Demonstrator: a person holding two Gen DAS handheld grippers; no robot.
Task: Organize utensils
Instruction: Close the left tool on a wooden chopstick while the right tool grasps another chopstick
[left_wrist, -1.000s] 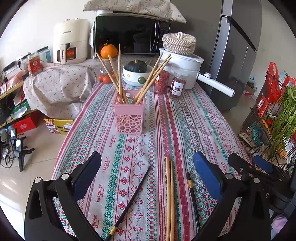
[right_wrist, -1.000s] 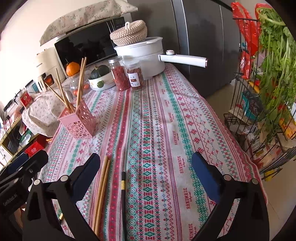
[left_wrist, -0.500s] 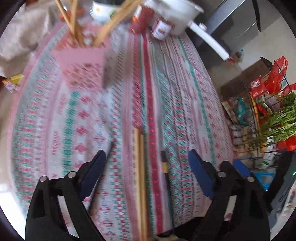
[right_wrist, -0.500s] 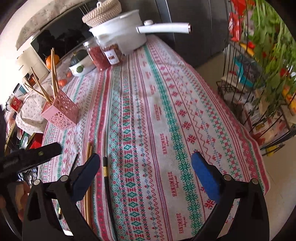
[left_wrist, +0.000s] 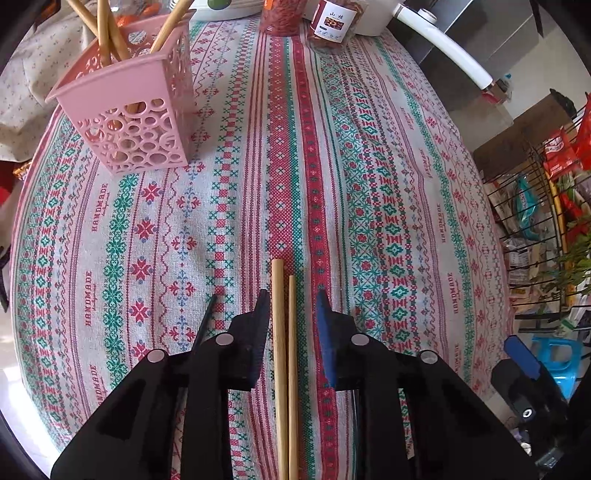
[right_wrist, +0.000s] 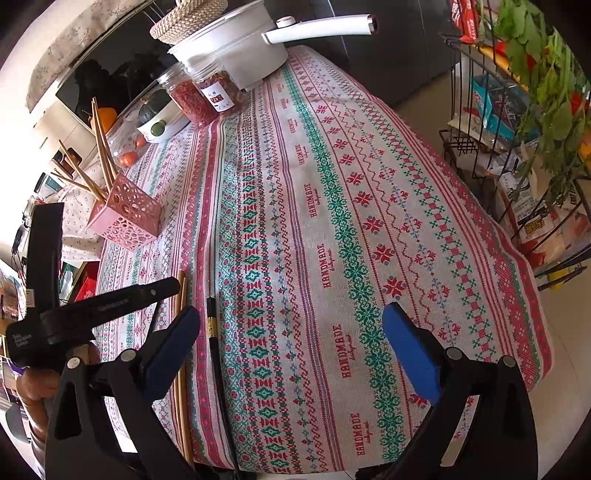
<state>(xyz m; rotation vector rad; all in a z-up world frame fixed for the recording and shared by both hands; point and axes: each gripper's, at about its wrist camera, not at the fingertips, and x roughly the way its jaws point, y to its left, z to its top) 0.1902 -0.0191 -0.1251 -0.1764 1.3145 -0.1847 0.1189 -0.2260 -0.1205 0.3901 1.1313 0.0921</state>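
Two wooden chopsticks (left_wrist: 282, 332) lie side by side on the patterned tablecloth (left_wrist: 388, 221). My left gripper (left_wrist: 291, 299) points steeply down over them and its jaws are closing; the pair lies between the pads, with a gap still showing on the right side. A black chopstick (left_wrist: 205, 325) pokes out left of its left finger. The pink perforated holder (left_wrist: 129, 110) stands further back with several wooden chopsticks in it. My right gripper (right_wrist: 290, 314) is wide open above the cloth, holding nothing. A black chopstick with a gold band (right_wrist: 211, 325) lies near its left finger (right_wrist: 173, 343).
At the far end of the table stand a white pot with a long handle (right_wrist: 317, 31) and two jars of red contents (right_wrist: 203, 96). A wire rack with greens and packets (right_wrist: 535, 110) stands off the right edge. The table's near edge is close below both grippers.
The left gripper has tipped down and sunk toward the table, and its jaws have narrowed from wide open to close around the wooden pair. The right gripper has tilted down a little.
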